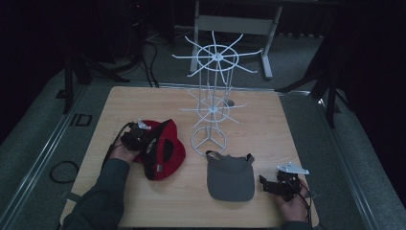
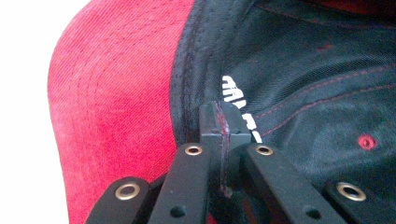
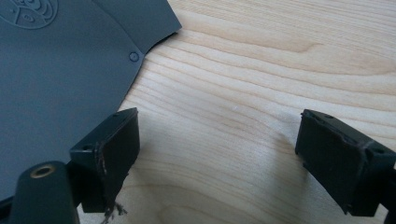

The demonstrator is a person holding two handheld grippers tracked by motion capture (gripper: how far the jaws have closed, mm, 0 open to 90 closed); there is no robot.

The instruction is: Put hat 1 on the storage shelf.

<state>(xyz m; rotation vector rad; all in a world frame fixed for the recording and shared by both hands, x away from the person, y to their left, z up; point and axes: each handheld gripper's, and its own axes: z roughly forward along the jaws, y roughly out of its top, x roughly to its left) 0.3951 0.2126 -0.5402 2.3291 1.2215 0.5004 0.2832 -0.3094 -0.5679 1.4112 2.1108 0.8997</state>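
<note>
A red cap [image 1: 165, 152] with a black lining lies upside down at the table's left. My left gripper [image 1: 140, 137] is at its left rim. In the left gripper view the jaws [image 2: 222, 125] are pressed together on the cap [image 2: 107, 93] where the black sweatband meets the red brim, with a thin strip of red between the pads. A grey visor [image 1: 230, 178] lies flat at front centre. My right gripper [image 1: 268, 184] rests just to its right, open. In the right gripper view its fingers stand wide over bare wood [image 3: 219, 140], the grey visor [image 3: 56, 70] beside the left finger.
A white wire hat stand [image 1: 210, 96] with two tiers of radiating arms rises from a round base behind the visor. The wooden table [image 1: 143, 105] has bare room at the back left and right. Dark floor, cables and a metal frame surround it.
</note>
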